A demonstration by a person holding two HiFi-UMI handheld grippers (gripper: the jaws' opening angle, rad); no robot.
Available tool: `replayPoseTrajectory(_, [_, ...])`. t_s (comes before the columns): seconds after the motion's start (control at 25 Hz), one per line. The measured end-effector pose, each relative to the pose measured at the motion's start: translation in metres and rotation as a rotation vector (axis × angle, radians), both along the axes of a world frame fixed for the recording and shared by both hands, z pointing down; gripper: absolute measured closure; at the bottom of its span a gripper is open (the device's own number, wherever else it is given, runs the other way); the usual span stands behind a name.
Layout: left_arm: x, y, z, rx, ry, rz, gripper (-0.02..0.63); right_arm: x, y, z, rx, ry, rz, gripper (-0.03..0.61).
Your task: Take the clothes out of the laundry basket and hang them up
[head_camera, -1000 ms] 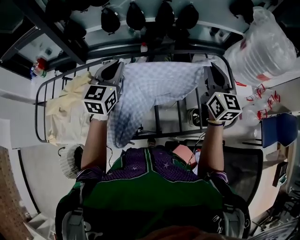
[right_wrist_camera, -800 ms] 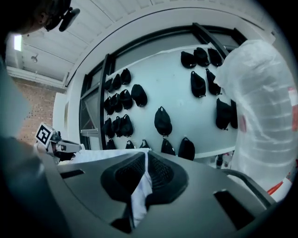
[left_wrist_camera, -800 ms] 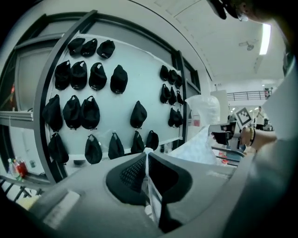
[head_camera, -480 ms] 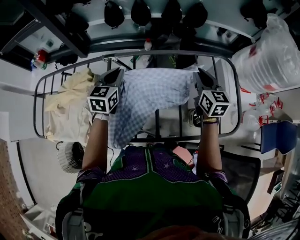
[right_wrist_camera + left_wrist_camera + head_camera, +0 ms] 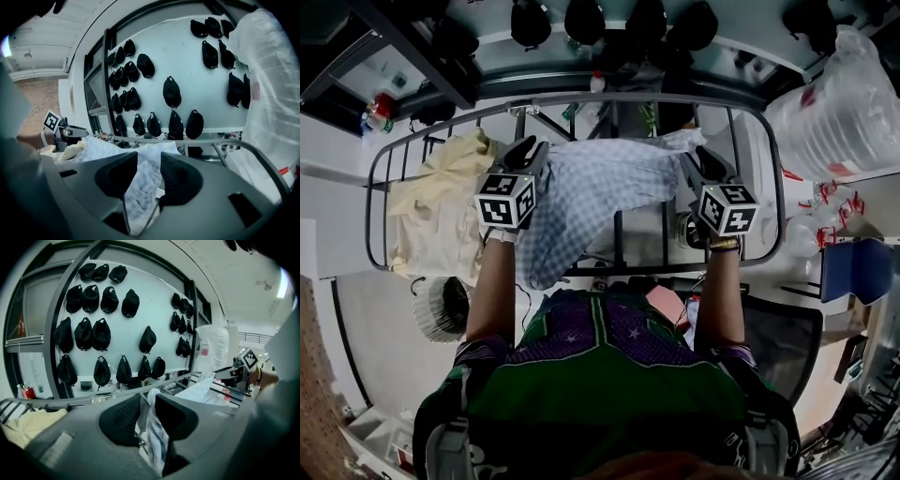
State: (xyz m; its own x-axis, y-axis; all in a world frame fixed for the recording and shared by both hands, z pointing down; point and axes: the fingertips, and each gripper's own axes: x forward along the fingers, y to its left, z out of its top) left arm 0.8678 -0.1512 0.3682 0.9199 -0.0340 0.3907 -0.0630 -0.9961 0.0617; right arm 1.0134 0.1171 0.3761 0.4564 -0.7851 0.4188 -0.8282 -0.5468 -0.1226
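The checked cloth [image 5: 600, 192] is laid across the rack [image 5: 656, 266], stretched between both grippers, with one end hung over the front rail on the left. The left gripper [image 5: 149, 409] has just been opened: its jaws are held apart, and a fold of the cloth is left loose between them. The same is seen at the right gripper [image 5: 149, 174], jaws just parted, cloth between them but not pinched. A cream garment [image 5: 441, 206] is draped just left of the cloth.

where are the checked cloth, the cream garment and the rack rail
checked cloth [image 5: 600, 187], head view, middle of the draped fabric
cream garment [image 5: 441, 202], head view, its middle, lying on the rack
rack rail [image 5: 661, 270], head view, the near bar
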Motion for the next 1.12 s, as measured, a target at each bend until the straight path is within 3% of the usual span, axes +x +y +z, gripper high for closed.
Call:
replayPoseTrajectory(0.6, [-0.057,0.021,-0.018,0.008,0.032,0.082,0.491,-0.084,0.02,-0.032,0.055,0.031,0.042,0.434])
replayPoseTrajectory(1.12, [-0.158,0.011,-0.069,0.029,0.129,0.114,0.491,-0.185,-0.002,-0.081,0.094,0.111,0.043,0.434])
